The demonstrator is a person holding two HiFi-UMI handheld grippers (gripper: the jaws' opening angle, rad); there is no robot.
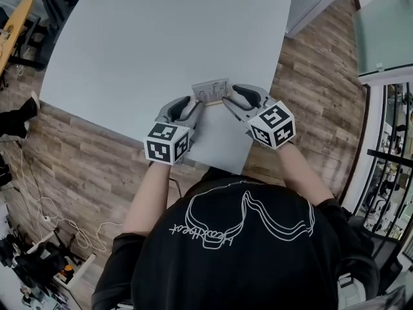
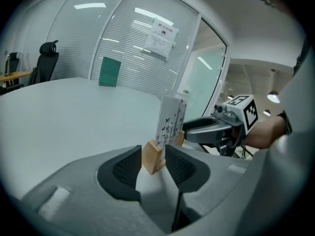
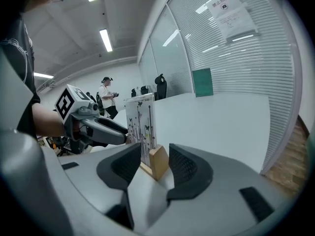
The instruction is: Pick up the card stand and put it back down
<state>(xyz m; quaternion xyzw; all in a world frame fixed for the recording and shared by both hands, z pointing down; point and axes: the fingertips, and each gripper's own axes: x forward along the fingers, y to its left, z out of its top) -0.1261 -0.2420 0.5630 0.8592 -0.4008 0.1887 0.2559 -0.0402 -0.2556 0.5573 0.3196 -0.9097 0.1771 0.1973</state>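
One card stand [image 1: 211, 92]: wooden base [image 2: 152, 157] with a clear upright holder and a printed card. It stands upright on the pale counter [image 1: 161, 31], near the front edge, between both grippers.

Two hand-held grippers, each with a marker cube:
- Left gripper [image 1: 195, 103]: at the stand's left end, jaws spread, one end of the base between them. The pads are close beside the wood, not pinching.
- Right gripper [image 1: 233, 95]: at the stand's right end, jaws spread wide around the other end of the base, with a gap on the card side.

Surroundings: plank floor [image 1: 310, 76] and a blinds-covered glass partition [image 3: 236, 58].
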